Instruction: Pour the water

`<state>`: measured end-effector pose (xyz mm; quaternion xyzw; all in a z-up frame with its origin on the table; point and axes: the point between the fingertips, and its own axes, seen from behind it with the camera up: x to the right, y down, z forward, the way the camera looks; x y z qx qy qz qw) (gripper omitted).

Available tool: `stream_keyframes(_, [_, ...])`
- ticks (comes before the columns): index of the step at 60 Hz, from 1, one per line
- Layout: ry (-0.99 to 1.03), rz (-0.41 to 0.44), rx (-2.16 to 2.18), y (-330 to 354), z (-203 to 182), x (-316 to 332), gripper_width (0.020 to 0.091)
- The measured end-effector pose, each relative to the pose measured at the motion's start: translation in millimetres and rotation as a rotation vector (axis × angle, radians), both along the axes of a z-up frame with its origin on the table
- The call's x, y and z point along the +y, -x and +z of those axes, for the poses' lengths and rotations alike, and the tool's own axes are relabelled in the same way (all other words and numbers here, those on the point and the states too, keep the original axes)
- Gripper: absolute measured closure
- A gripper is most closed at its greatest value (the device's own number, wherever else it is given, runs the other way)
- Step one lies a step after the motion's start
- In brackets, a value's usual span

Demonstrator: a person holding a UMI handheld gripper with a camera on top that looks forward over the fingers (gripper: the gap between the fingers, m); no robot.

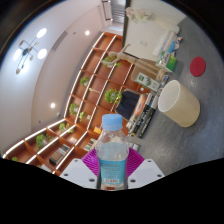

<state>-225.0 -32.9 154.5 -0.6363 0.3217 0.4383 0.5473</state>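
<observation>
Gripper view: the claw [112, 172] holds a capped water bottle [112, 152] upright between its pads, lifted and carried toward the cream cup [181, 102] far right; next, seemingly, uncapping and tilting over its mouth.

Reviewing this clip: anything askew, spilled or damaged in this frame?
No spill or damage shows. The tool is shut on the water bottle, cap on. The odd part: the whole scene tilts steeply, so the cream cup and the shelves appear sideways, as though the tool is rolled over.
</observation>
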Motion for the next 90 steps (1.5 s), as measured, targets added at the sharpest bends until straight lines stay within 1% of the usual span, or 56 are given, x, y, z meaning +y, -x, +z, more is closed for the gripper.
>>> stream_keyframes(2, [0.003,-0.014,0.06,-8,7,-1,0.0807])
stream_keyframes(3, [-0.001,-0.019,0.088,-17,3,9,0.0807])
stream_keyframes(9, [-0.017,-0.038,0.284,-42,12,20,0.0807])
stream_keyframes(10, [-0.013,-0.044,0.323,-41,19,10,0.0807])
stream_keyframes(11, [-0.02,-0.048,0.357,-48,16,23,0.0807])
stream_keyframes(17, [-0.013,-0.067,0.515,-66,12,33,0.0807])
stream_keyframes(18, [-0.007,-0.071,0.541,-65,15,25,0.0808])
stream_keyframes(20, [-0.009,-0.078,0.597,-71,13,35,0.0808])
stream_keyframes(23, [-0.013,-0.077,0.703,-77,14,36,0.0807])
stream_keyframes(25, [-0.019,-0.071,0.776,-77,18,27,0.0782])
stream_keyframes(27, [-0.01,-0.075,0.831,-81,15,38,0.0783])
stream_keyframes(32, [0.03,-0.092,0.879,-79,6,31,0.0781])
stream_keyframes(33, [0.034,-0.091,0.883,-81,4,41,0.0782])
stream_keyframes(39, [0.013,-0.086,0.92,-82,11,35,0.0782])
stream_keyframes(45, [0.027,-0.075,0.843,-76,10,36,0.0779])
stream_keyframes(50, [0.038,-0.061,0.697,-72,15,37,0.0781])
stream_keyframes(60, [0.002,-0.031,0.1,-72,42,39,0.078])
stream_keyframes(64, [-0.037,-0.043,-0.14,-84,55,43,0.0779])
stream_keyframes(65, [-0.041,-0.049,-0.192,-84,63,38,0.0762])
stream_keyframes(69, [-0.075,-0.084,-0.383,-99,80,38,0.0762])
stream_keyframes(75, [-0.074,-0.152,-0.64,-133,90,40,0.0762])
stream_keyframes(78, [-0.018,-0.209,-0.768,-162,86,41,0.0764])
stream_keyframes(79, [-0.01,-0.234,-0.815,-179,74,48,0.0764])
stream_keyframes(80, [0.018,-0.256,-0.855,-185,81,41,0.0764])
stream_keyframes(81, [0.04,-0.277,-0.894,-196,79,40,0.0751])
stream_keyframes(85, [0.118,-0.371,-1.001,-242,74,33,0.075])
stream_keyframes(86, [0.124,-0.393,-1.022,-264,59,39,0.075])
stream_keyframes(87, [0.149,-0.412,-1.036,-263,68,33,0.075])
stream_keyframes(90, [0.191,-0.453,-1.065,-291,58,31,0.0749])
